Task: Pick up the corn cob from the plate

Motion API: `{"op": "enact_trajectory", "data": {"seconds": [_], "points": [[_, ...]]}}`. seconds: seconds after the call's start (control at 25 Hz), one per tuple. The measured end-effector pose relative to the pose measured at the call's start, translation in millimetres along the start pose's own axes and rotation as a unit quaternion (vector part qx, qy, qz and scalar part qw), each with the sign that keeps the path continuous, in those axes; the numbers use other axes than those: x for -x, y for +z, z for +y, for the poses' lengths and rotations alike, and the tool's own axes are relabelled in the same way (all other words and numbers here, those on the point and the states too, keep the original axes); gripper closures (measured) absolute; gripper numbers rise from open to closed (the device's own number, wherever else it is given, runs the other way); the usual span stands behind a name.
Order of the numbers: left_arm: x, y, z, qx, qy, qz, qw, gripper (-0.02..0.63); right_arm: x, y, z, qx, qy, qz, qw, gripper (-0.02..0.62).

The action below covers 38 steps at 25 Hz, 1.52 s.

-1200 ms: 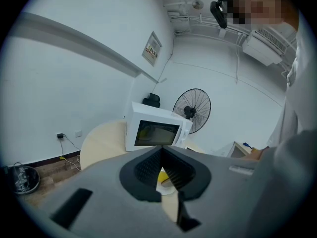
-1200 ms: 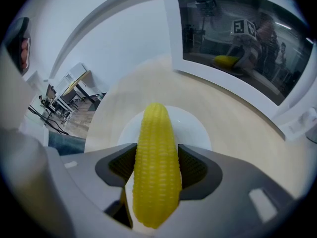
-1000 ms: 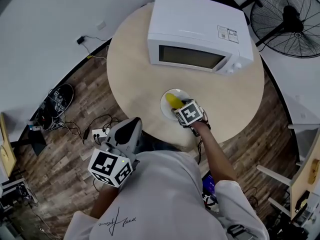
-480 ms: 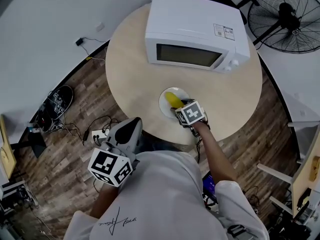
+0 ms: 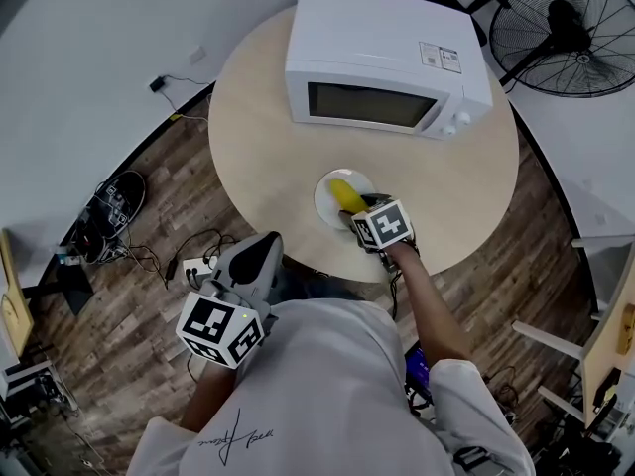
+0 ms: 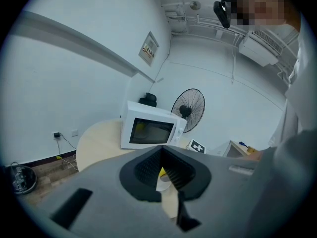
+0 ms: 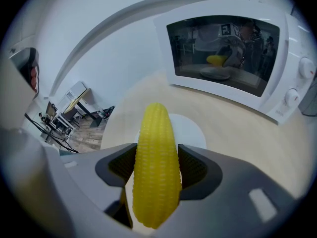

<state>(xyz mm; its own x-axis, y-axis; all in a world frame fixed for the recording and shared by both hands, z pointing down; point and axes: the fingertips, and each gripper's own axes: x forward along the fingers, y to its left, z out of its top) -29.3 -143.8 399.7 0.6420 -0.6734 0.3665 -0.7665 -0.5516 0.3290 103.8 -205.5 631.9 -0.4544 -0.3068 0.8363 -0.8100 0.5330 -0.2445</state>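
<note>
Seen from above, a person in a white shirt stands at a round, pale wooden surface, holding a two-jawed tool in each hand.

The right tool reaches out over the near part of the surface. Its jaws are clamped on a yellow corn cob, one dark ribbed pad pressing on each side. The grip is near the cob's thicker end. The cob runs lengthwise between the jaws and its tapered tip sticks out well past them, away from the person. That tip hangs over a small white plate, which sits on the surface directly under the tool. The glass door of the microwave reflects the scene, and there the cob appears just above the plate rather than lying on it.

The white microwave stands at the far side of the surface, beyond the plate, with its door closed.

The left tool is held back close to the person's body, off the near edge of the surface and above the wooden floor. Its jaws meet at the tips, with nothing between them.

A black standing fan is on the floor behind the surface, to the right.
</note>
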Motion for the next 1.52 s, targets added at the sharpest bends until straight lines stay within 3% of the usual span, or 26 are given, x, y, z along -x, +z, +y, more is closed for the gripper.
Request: {"op": "enact_trajectory", "data": {"seconds": [0.88,1.52], "points": [[-5,-6,-19,-0.01,-0.022,0.004,0.9997,0.614,46,6,5,-0.032,0.004,-0.071,0.997,0.325],[-9,-8,-10,-0.005,-0.013,0.004,0.9999,0.614,76,17,7,-0.057,0.007,-0.12,0.991,0.325]]}}
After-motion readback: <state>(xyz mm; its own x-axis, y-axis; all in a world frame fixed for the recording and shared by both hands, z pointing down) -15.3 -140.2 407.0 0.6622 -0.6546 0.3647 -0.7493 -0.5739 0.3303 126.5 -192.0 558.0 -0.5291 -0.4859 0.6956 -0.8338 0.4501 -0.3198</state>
